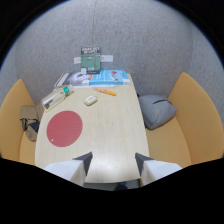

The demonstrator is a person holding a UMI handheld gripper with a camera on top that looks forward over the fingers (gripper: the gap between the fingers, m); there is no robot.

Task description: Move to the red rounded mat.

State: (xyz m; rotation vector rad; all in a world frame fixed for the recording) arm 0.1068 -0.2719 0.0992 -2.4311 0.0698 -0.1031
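Gripper fingers apart, round red mat ahead on smooth table.

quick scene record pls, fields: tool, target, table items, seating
tool: tool open, nothing between the fingers, above the near end of the table
target: red rounded mat flat on the table, ahead of the fingers and off to their left, bare
table items: white mouse-like object, orange pen, clear case, blue booklet at the far end
seating: orange bench around the table, grey cushion on it
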